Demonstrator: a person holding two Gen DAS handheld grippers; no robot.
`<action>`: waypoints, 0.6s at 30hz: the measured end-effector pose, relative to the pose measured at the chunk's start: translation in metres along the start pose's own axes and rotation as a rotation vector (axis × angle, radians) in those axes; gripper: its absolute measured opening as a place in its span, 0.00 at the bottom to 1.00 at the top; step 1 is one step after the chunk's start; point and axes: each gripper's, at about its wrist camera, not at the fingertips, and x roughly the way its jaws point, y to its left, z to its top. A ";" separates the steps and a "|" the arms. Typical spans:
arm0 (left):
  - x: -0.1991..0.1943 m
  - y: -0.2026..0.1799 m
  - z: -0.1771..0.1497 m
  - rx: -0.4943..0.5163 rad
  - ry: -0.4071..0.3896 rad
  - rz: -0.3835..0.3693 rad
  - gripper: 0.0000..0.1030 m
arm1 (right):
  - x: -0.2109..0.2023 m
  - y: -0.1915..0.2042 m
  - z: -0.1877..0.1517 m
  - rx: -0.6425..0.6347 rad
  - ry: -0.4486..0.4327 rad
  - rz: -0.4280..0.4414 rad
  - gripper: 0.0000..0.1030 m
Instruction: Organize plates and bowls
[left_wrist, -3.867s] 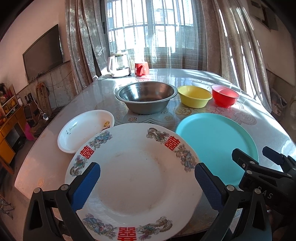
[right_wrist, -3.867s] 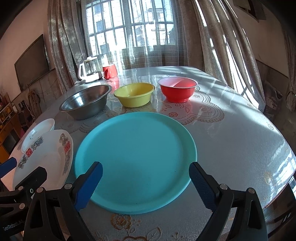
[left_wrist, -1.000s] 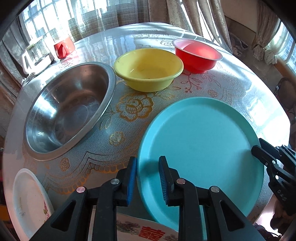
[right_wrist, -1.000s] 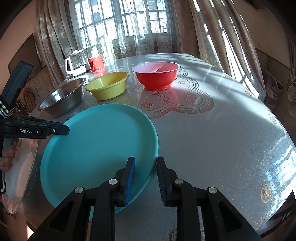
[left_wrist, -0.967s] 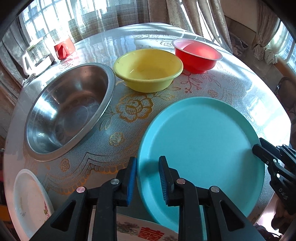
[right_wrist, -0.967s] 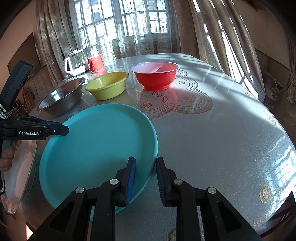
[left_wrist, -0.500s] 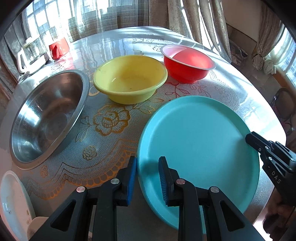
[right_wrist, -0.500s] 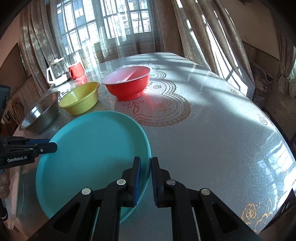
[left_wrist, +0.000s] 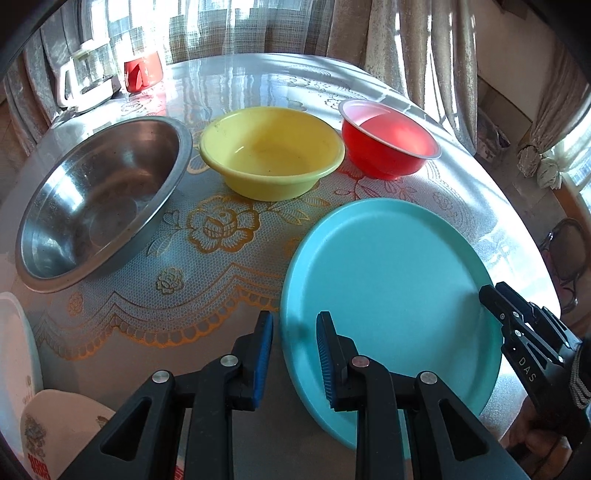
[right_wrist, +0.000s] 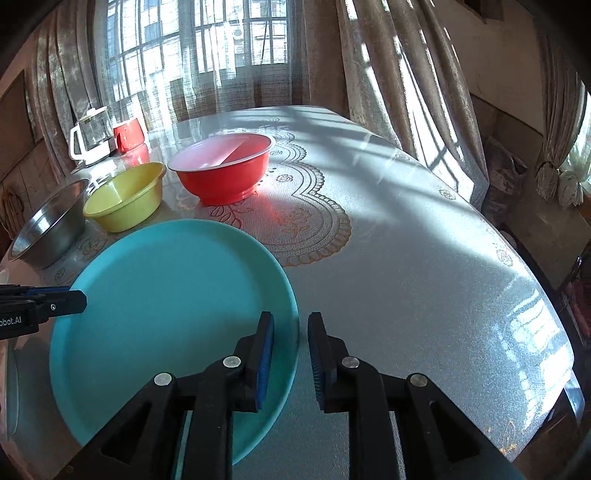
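2 handheld grippers straddle opposite rims of a turquoise plate (left_wrist: 391, 291) near the front edge of a round dining table (right_wrist: 424, 266), the likely first move in sorting the dishes. The left gripper (left_wrist: 294, 354) brackets the plate's left rim and the right gripper (right_wrist: 290, 352) its right rim; on each, the jaws stand narrowly parted with the rim in the gap, and neither pair visibly presses the plate, so both read as released rather than clenched. Doing this step well probably means closing both sides evenly on the thin lip, then raising the 2 sides together and level so the smooth plate does not tip or slide out. The plate is broad, shallow, matte and bare, lying flat on the lace-patterned cloth. Beyond it, towards the table's middle, stand 3 bowls in a row: a steel bowl (left_wrist: 99, 206), a yellow bowl (left_wrist: 271, 151) and a red bowl (left_wrist: 388, 142). Patterned white plates (left_wrist: 40, 432) show at the front-left edge. A kettle (right_wrist: 90, 136) and a red mug (right_wrist: 128, 134) sit at the far edge by the curtained window.
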 end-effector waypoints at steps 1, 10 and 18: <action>-0.004 0.001 -0.003 -0.008 -0.011 0.000 0.23 | 0.000 -0.002 0.000 0.016 0.009 0.006 0.29; -0.049 0.023 -0.033 -0.071 -0.135 -0.009 0.25 | -0.024 0.014 0.003 -0.006 -0.045 -0.002 0.45; -0.088 0.059 -0.062 -0.151 -0.226 -0.005 0.26 | -0.035 0.059 0.007 -0.070 -0.009 0.203 0.55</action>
